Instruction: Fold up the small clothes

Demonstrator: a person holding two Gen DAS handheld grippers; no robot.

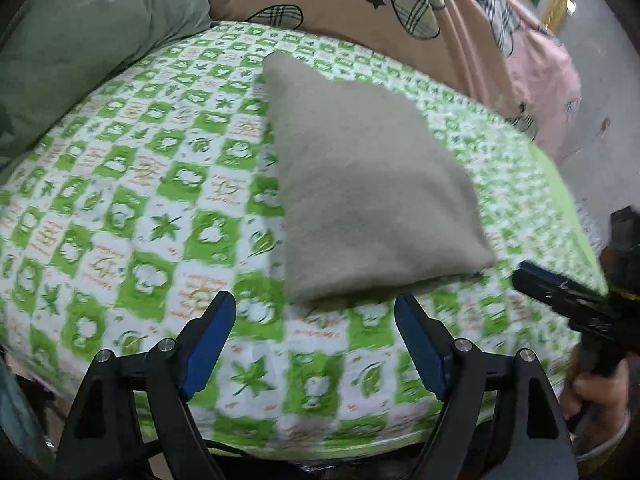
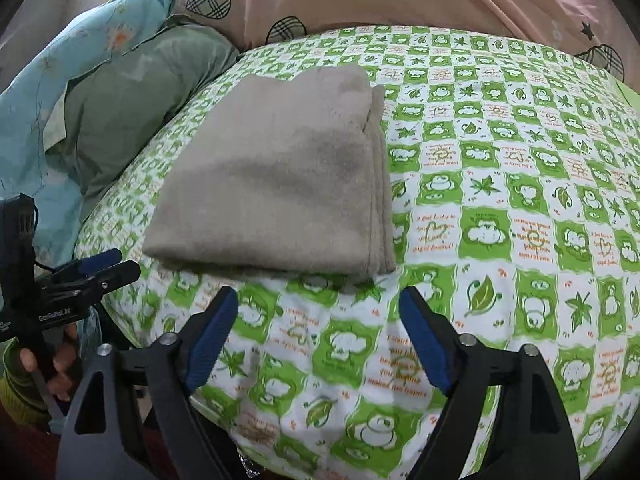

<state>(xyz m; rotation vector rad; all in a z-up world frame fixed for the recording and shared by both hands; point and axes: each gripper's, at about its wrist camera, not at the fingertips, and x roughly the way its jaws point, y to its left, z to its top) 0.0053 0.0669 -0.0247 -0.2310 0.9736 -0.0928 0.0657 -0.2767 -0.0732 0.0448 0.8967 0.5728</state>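
Observation:
A beige cloth (image 1: 360, 176) lies folded into a thick rectangle on the green-and-white patterned bedsheet (image 1: 140, 208). In the right wrist view the same beige cloth (image 2: 280, 176) shows its stacked folded edges along its right side. My left gripper (image 1: 316, 320) hovers just short of the cloth's near edge, jaws wide apart and empty. My right gripper (image 2: 318, 316) also stands open before the near edge, with nothing between its blue pads (image 2: 212, 344). Each view catches the other gripper at its side: the right gripper (image 1: 560, 292) and the left gripper (image 2: 100, 268).
A grey-green pillow (image 1: 80, 52) lies at the left of the bed and a pink quilt with plaid hearts (image 1: 400, 4) along the back. A light blue flowered cover (image 2: 60, 80) lies beyond the pillow. The bedsheet (image 2: 520, 200) spreads to the right. A hand (image 2: 52, 364) holds the left gripper's handle.

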